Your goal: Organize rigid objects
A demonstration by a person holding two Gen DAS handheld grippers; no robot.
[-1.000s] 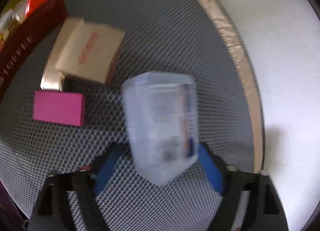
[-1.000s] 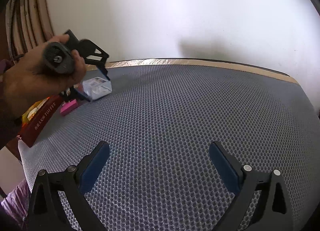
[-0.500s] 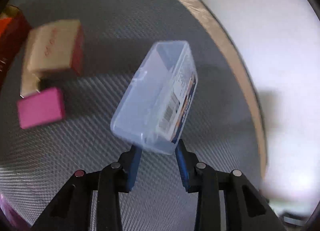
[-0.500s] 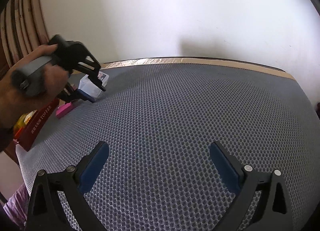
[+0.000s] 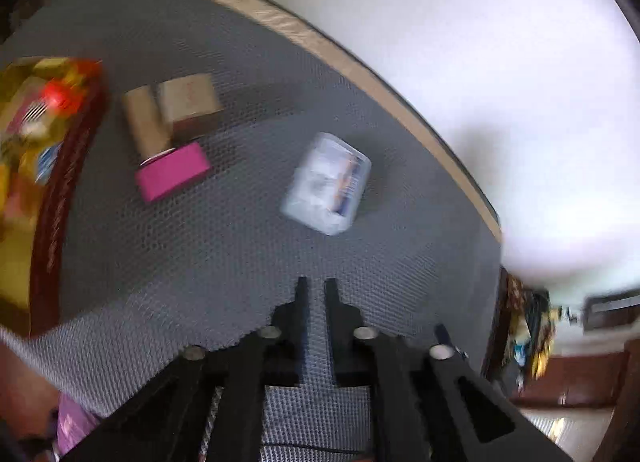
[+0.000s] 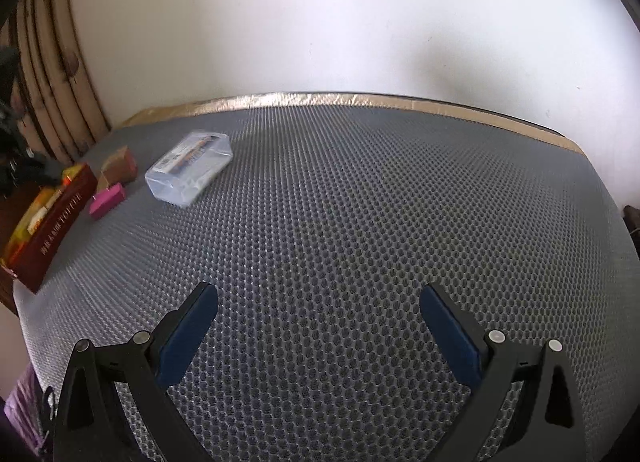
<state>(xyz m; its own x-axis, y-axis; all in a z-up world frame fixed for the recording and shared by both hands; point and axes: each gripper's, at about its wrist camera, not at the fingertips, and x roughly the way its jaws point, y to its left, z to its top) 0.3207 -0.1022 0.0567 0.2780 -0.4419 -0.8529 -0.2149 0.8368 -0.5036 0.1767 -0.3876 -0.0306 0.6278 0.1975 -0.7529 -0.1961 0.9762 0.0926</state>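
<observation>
A clear plastic box (image 5: 326, 184) with a printed label lies on the grey mesh mat (image 5: 224, 254), also in the right wrist view (image 6: 190, 168). My left gripper (image 5: 314, 288) hangs well back from it, its jaws nearly together and empty. A pink box (image 5: 172, 171) and two tan cardboard boxes (image 5: 188, 104) lie to the left of the clear box; they also show in the right wrist view, the pink box (image 6: 106, 200) and the tan boxes (image 6: 120, 166). My right gripper (image 6: 318, 302) is wide open and empty over the near mat.
A dark red toffee box (image 6: 50, 228) with bright packets stands at the mat's left edge, also in the left wrist view (image 5: 44, 182). A gold strip (image 6: 360, 100) borders the mat against the white wall (image 6: 320, 22). Bamboo poles (image 6: 52, 74) stand at the far left.
My left gripper let go of the clear box, which now lies on the mat, then pulled back and closed its jaws. The right gripper has not moved.
</observation>
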